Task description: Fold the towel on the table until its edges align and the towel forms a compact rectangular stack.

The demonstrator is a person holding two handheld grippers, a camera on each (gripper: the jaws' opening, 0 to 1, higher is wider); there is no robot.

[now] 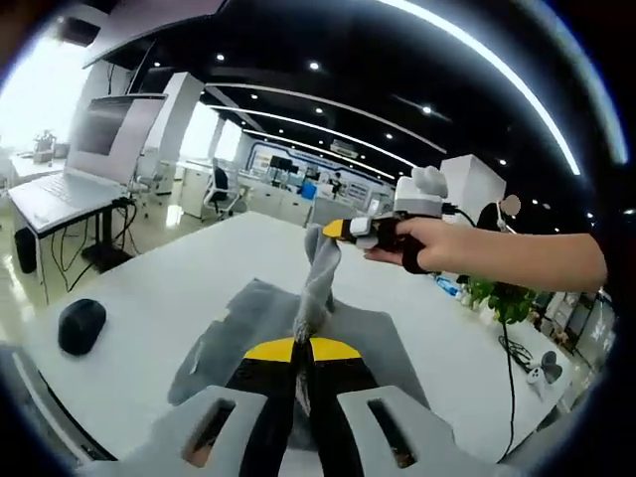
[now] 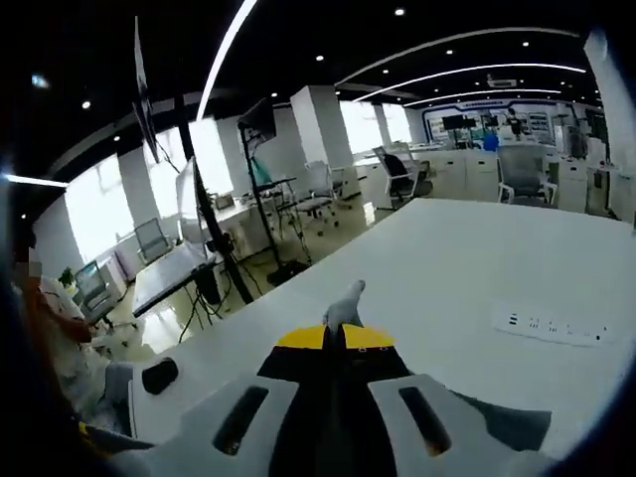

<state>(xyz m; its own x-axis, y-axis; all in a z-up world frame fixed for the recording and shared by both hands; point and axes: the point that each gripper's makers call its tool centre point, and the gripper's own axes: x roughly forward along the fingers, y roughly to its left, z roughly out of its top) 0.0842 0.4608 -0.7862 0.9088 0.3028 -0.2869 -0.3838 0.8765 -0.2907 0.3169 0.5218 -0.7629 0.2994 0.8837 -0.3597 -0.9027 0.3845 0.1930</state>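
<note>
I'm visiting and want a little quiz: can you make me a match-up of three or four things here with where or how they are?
Things:
1. towel
2. computer mouse
3. power strip
4. right tongs

Descriptions:
A. white, flat on the table
B. black, near the table edge
C. grey, pinched and partly lifted
D. held in a hand, gripping cloth

Pairs: 1-C, 2-B, 3-A, 4-D

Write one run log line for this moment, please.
towel: on table, part lifted | left gripper: shut on towel | right gripper: shut on towel
</note>
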